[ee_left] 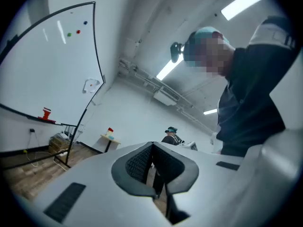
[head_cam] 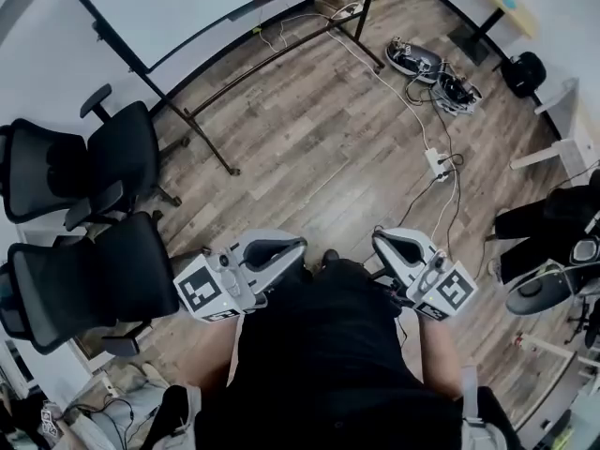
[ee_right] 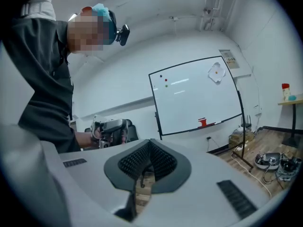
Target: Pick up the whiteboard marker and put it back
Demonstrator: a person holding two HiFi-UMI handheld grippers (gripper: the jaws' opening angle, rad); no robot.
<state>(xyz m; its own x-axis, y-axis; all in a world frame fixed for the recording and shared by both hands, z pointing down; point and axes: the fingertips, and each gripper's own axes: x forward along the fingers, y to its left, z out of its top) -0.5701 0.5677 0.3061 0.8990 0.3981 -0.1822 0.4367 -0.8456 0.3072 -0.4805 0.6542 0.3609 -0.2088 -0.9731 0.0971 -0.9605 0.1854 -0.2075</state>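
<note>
With both units held low in front of the person's dark-clothed torso, the left gripper [ee_left: 152, 146] has its jaws together, ribbed pads meeting, nothing between them. The right gripper [ee_right: 150, 143] is the same: jaws closed, empty. In the head view the two point inward toward each other, marker cubes outermost.

Below them: wood-plank floor [head_cam: 309, 148]. Two black office chairs [head_cam: 98, 279] stand on the person's left. A power strip [head_cam: 438, 164] with trailing cables is ahead to the right.

Farther out: a whiteboard [ee_right: 196, 96] on a rolling stand, with a red block [ee_right: 202, 122] on its tray [ee_right: 182, 129]. Whiteboard marker: not identified for certain. A thin pale stick [ee_right: 216, 122] lies on the tray just right of the red block, too small to tell.
</note>
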